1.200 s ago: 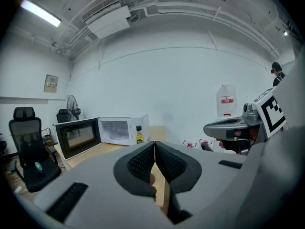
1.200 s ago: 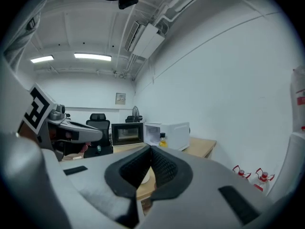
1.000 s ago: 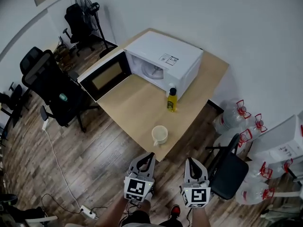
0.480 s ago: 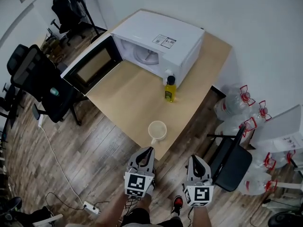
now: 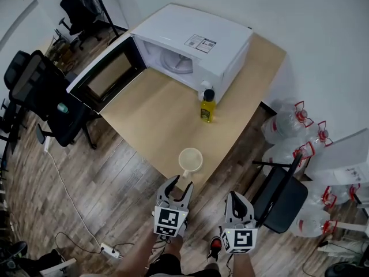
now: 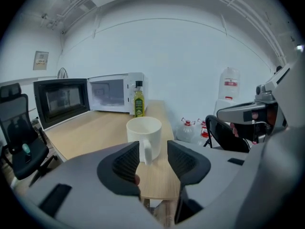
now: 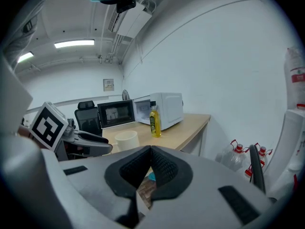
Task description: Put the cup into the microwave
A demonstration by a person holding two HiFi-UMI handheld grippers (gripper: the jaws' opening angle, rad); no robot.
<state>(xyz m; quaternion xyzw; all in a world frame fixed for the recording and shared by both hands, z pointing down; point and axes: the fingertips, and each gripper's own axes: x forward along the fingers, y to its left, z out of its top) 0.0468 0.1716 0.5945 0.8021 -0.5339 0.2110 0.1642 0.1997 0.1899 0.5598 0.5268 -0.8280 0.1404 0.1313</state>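
1. Left hand-held gripper (image 5: 177, 187): jaws opening, nothing between them. The white cup (image 5: 190, 159) stands just beyond, at the bench's (image 5: 155, 120) near edge, handle toward them.
2. Right hand-held gripper (image 5: 237, 203): jaws together, empty.
3. Risk: a skewed approach may tip the cup off the edge.
4. Risk: the carried cup may clip the yellow oil bottle (image 5: 207, 105) beside the open microwave (image 5: 190, 39).

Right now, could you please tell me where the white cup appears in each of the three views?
Head view: cup just below centre.
Left gripper view: cup at centre, handle facing the camera.
Right gripper view: cup left of centre, small.
Shared landmark: yellow bottle, standing beyond the cup in all three.
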